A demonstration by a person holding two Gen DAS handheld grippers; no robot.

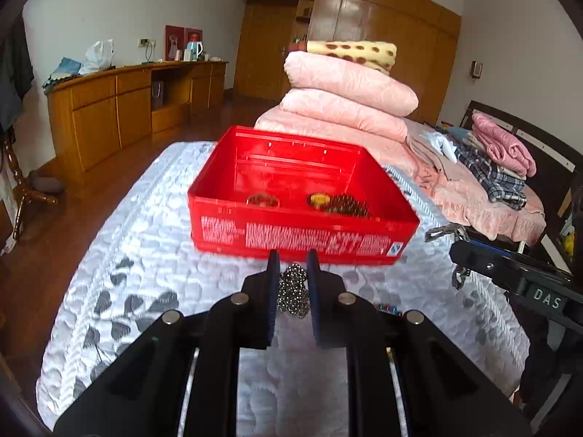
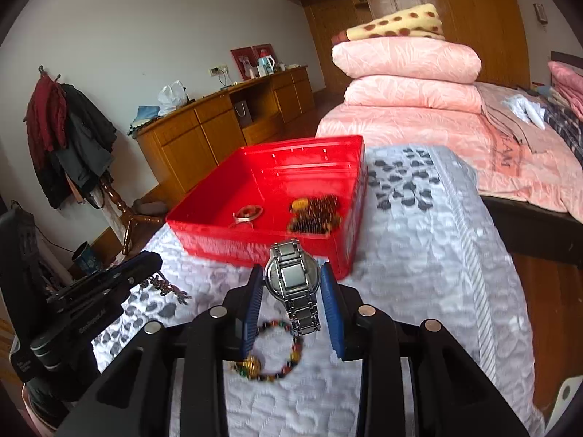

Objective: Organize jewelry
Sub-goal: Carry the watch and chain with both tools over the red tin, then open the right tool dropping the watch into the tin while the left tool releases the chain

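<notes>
L gripper [image 1: 293,267] pinching 1 bead chain [image 1: 292,289], R gripper [image 2: 291,280] clamping 1 watch [image 2: 292,273], 1 red box [image 2: 204,235] w/ 3 pcs, 1 bracelet [image 2: 271,355] on bed.

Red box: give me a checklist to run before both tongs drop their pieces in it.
1. Left tongs shut on the silver bead chain: ok.
2. Right tongs shut on the metal watch: ok, pinched at the case, band hanging loose.
3. Red box open, floor space free at its back: ok.
4. Tongs over the box: not ok, both are short of its near wall.
5. Pieces already inside, a ring and dark beads, lie clear of the free space: ok.
6. Colourful bead bracelet left on the bedspread: not ok, needs collecting.
</notes>
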